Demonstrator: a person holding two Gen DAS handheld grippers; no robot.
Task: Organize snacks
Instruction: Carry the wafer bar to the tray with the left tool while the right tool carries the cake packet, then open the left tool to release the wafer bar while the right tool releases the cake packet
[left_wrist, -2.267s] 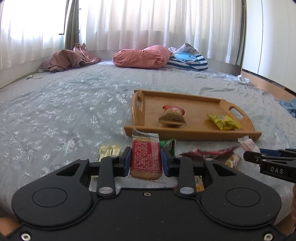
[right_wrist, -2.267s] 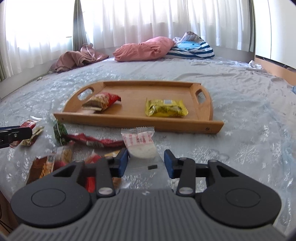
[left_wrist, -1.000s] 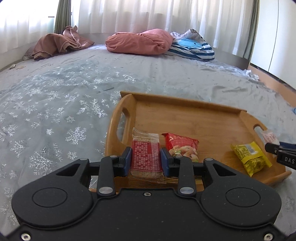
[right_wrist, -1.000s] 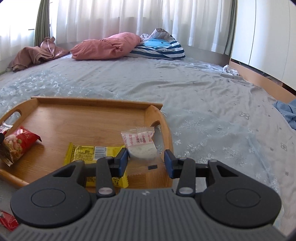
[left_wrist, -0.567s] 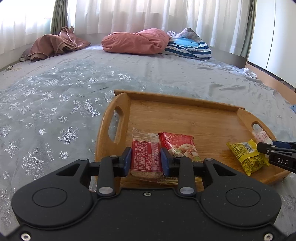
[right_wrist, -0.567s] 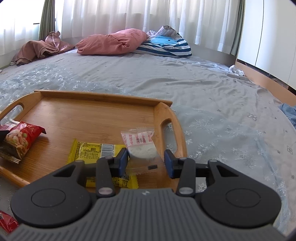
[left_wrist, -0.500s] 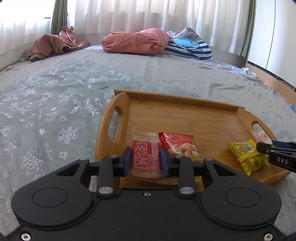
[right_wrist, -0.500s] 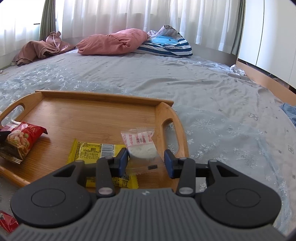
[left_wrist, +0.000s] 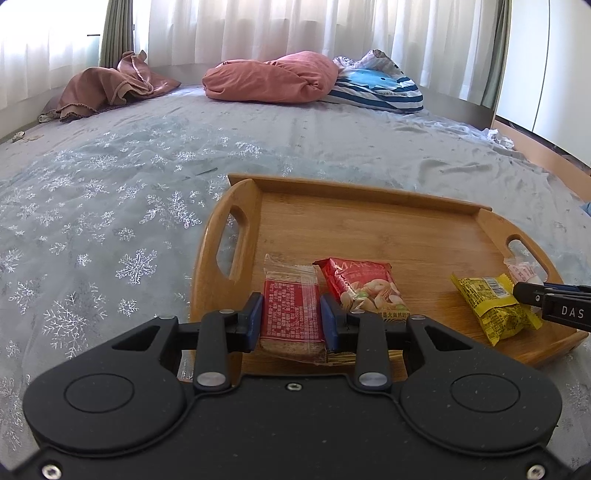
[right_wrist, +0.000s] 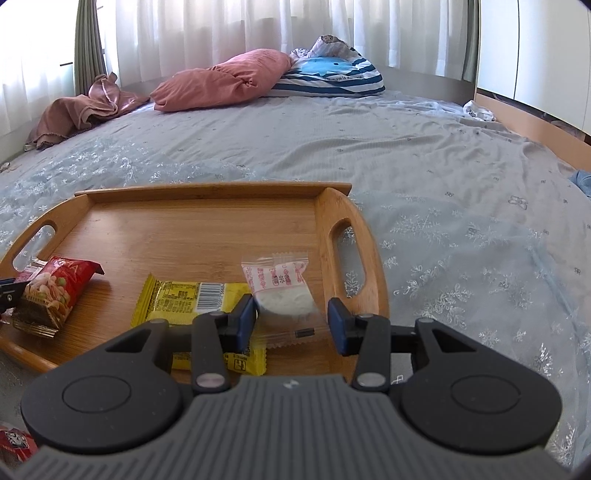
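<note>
While a red biscuit packet (left_wrist: 291, 314) is clamped by the left gripper (left_wrist: 291, 322), a clear white-sweet packet (right_wrist: 282, 291) is gripped by the right gripper (right_wrist: 291, 319) over the wooden tray (right_wrist: 207, 221).

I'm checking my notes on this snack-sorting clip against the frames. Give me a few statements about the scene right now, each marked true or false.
1. The left gripper is shut on a red-labelled cracker pack. True.
2. The wooden tray sits on a kitchen counter. False: it lies on a bed with a snowflake-patterned cover.
3. A yellow snack packet lies in the tray. True.
4. The right gripper is empty. False: a clear packet with a white snack sits between its jaws.
5. The red nut packet lies outside the tray. False: it lies in the tray, beside the cracker pack.
</note>
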